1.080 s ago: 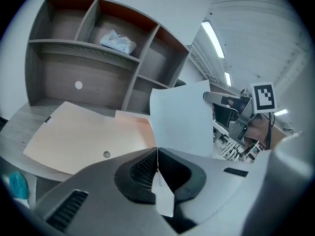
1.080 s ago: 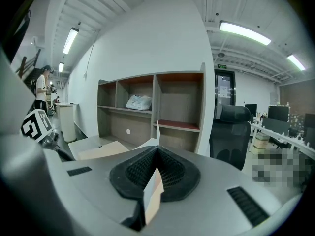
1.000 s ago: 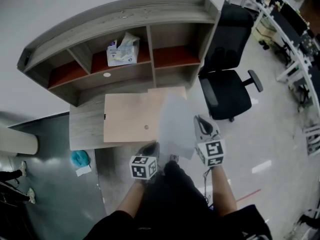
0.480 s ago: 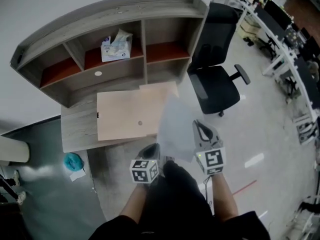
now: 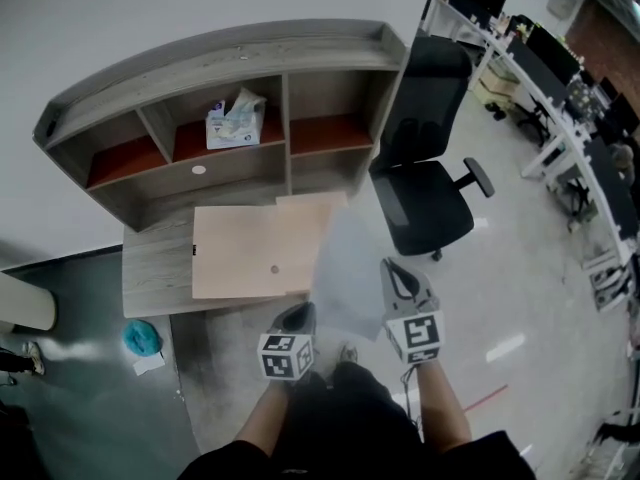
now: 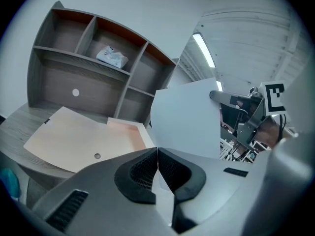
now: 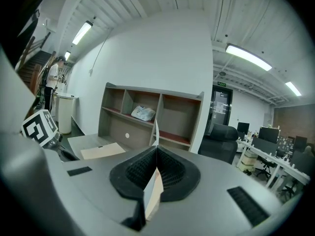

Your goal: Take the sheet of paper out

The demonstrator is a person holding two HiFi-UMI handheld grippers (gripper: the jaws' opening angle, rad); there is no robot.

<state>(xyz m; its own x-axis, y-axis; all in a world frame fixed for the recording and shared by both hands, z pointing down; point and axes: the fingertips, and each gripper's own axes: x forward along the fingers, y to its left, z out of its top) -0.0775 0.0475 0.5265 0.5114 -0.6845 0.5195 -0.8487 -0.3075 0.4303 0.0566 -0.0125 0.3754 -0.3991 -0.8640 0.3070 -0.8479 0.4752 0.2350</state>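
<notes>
A white sheet of paper hangs in the air in front of the desk, to the right of a tan folder that lies flat on the desktop. My left gripper is shut on the sheet's near lower corner. My right gripper is shut on its right edge. In the left gripper view the sheet stands up from the shut jaws, with the right gripper at its far edge. In the right gripper view the sheet is edge-on between the shut jaws.
A grey desk carries a shelf unit with a tissue pack in one compartment. A black office chair stands just right of the desk. A teal object lies on the floor at left. Desks with monitors fill the far right.
Both grippers have risen a little and drawn back from the desk with the sheet held between them. Both stay shut on it.
</notes>
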